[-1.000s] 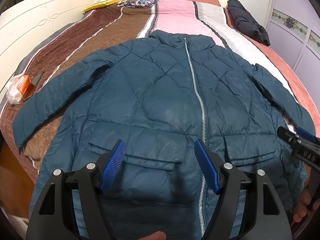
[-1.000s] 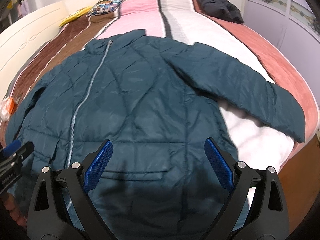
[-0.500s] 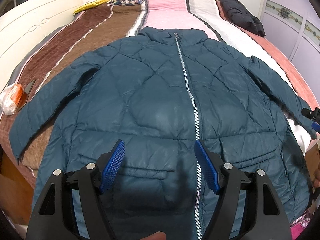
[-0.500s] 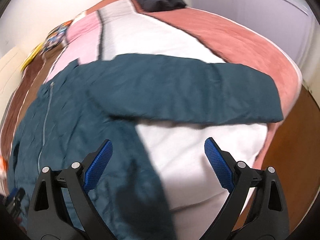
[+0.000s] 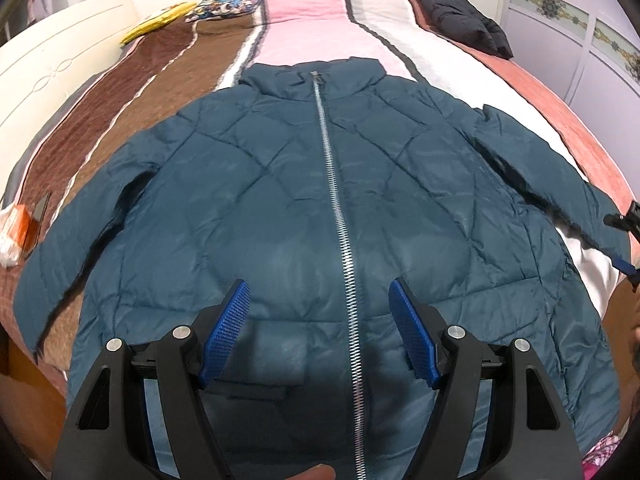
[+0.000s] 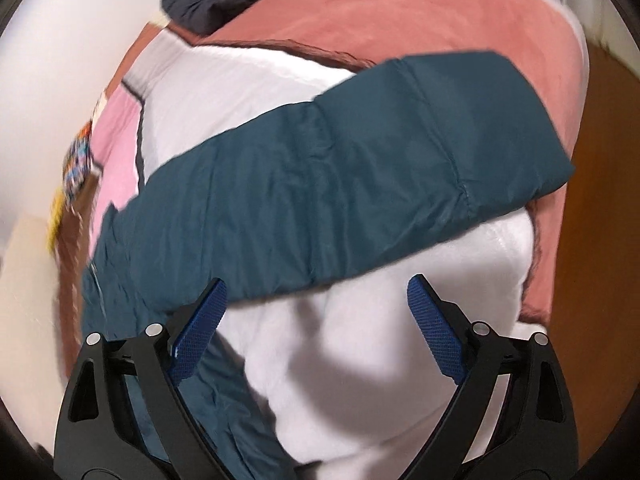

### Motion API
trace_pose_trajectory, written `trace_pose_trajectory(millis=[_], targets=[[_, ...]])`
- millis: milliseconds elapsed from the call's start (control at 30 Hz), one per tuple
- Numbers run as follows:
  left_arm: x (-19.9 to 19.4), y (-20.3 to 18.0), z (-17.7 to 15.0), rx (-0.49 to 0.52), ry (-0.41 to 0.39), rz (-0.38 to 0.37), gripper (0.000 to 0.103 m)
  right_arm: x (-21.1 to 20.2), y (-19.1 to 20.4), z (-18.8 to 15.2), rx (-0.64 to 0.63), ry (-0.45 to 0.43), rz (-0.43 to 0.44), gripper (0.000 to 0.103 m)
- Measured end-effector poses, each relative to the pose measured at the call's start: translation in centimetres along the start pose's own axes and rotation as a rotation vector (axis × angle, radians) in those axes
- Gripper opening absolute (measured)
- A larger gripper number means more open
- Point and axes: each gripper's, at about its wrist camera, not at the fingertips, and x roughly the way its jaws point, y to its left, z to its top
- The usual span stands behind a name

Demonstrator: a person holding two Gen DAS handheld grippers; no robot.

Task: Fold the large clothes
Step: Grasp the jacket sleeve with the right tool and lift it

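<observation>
The teal quilted jacket (image 5: 280,208) lies face up on the striped bed (image 5: 304,12), zipped to the collar, its hem at the near edge and both sleeves spread out to the sides. The left gripper (image 5: 320,332) hangs over the lower front with its jaws wide apart, straddling the zipper (image 5: 336,208) and holding nothing. The right gripper (image 6: 316,320) stands over the white part of the bedspread just below the outstretched sleeve (image 6: 360,184), jaws wide apart and empty, one blue pad over the sleeve's lower edge; a dark garment (image 5: 460,28) lies far up the bed.
</observation>
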Motion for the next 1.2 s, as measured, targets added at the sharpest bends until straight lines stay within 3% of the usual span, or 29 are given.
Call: trace_pose_trajectory(millis=[267, 467, 567, 600, 633, 700, 733, 867, 967, 1100, 1200], targets=[[0.9, -1.6, 0.5, 0.036, 0.023, -0.015, 0.071, 1.3, -2.1, 1.3, 0.124, 0.041, 0.046, 0.09], [1.5, -1.7, 0.5, 0.027, 0.04, -0.024, 0.071, 1.1, -3.5, 2.3, 0.212, 0.026, 0.114, 0.078], [1.7, -1.8, 0.3, 0.028, 0.046, -0.025, 0.071, 1.7, -4.3, 3.0, 0.27, 0.009, 0.115, 0.067], [1.7, -1.9, 0.3, 0.027, 0.047, -0.026, 0.071, 1.7, -4.5, 3.2, 0.276, -0.005, 0.105, 0.059], [1.8, -1.9, 0.3, 0.026, 0.045, -0.026, 0.071, 1.7, -4.3, 3.3, 0.271, -0.018, 0.092, 0.043], [1.7, -1.8, 0.3, 0.019, 0.043, -0.025, 0.071, 0.9, -4.0, 3.5, 0.226, -0.064, 0.051, 0.02], [1.7, -1.6, 0.4, 0.015, 0.042, -0.026, 0.071, 0.6, -3.7, 3.6, 0.201, -0.085, 0.046, 0.014], [1.8, -0.8, 0.5, -0.011, 0.037, -0.031, 0.071, -2.2, -0.3, 4.2, 0.025, -0.218, -0.019, 0.011], [1.6, 0.0, 0.5, -0.028, 0.023, -0.03, 0.071, -4.9, 4.5, 4.4, -0.164, -0.324, -0.033, 0.01], [1.3, 1.6, 0.6, -0.068, 0.0, -0.021, 0.071, -7.5, 12.1, 3.3, -0.4, -0.408, 0.061, 0.009], [1.1, 3.2, 0.5, -0.115, -0.012, -0.017, 0.071, -8.0, 18.5, 0.5, -0.587, -0.404, 0.177, 0.009]])
